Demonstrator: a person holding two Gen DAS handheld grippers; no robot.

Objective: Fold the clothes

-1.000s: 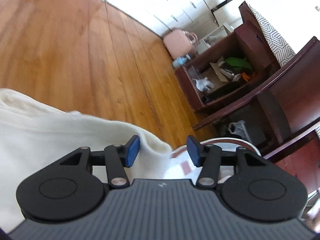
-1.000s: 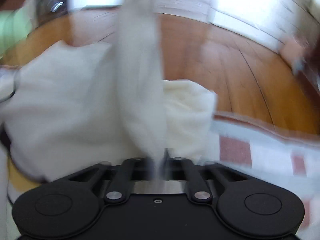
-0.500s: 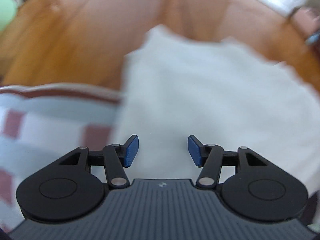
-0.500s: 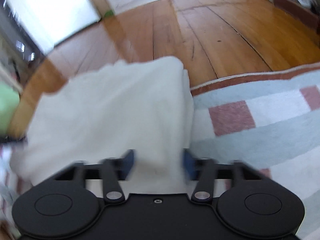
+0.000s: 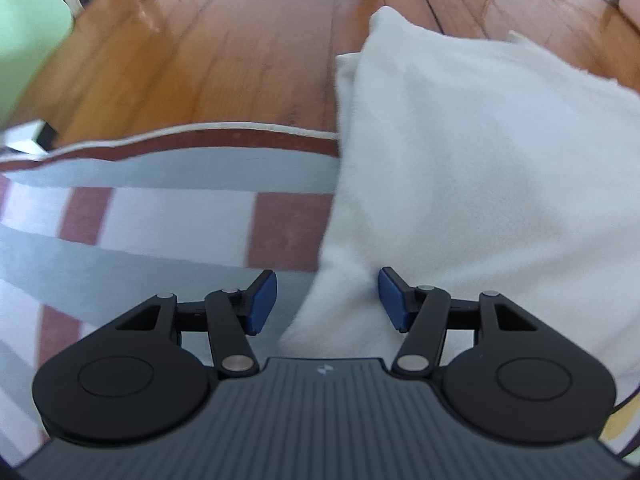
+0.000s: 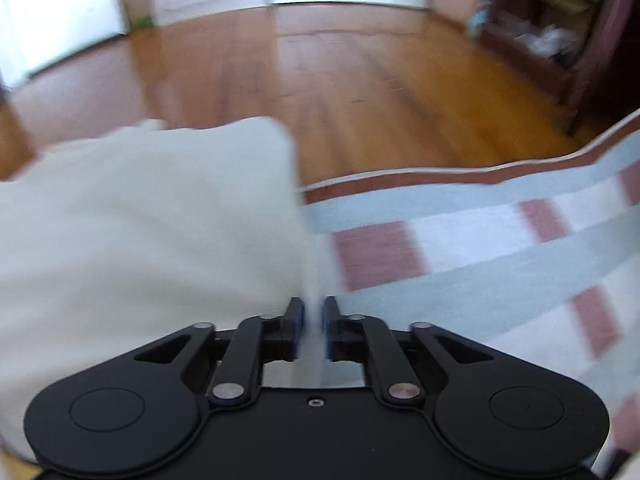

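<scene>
Floorboards [image 5: 240,40] of warm brown wood fill the far part of both views, and a striped rug [image 5: 160,208] in pale blue, white and brick red, edged in dark red, lies over them nearer the cameras. On the rug rests the cream garment [image 5: 480,180], a soft, thick, fleecy cloth folded into a broad slab; its far end runs past the rug's border onto the bare wood. In the left wrist view its long axis runs away from the camera and leans a little to the right, with the left side a straight folded edge and the far corner rising to a blunt point.

Left gripper [image 5: 327,300] points steeply down at the near left corner of the garment. Its jaws have just been opening and stand wide, the cloth's edge lying between the blue pads without either pad pressing it.

Right gripper [image 6: 313,328] sits at the garment's [image 6: 140,220] right edge. Its jaws have just been closing to a narrow slot, and a thin strip of cream cloth is pinched between them, though blur softens the contact.
</scene>
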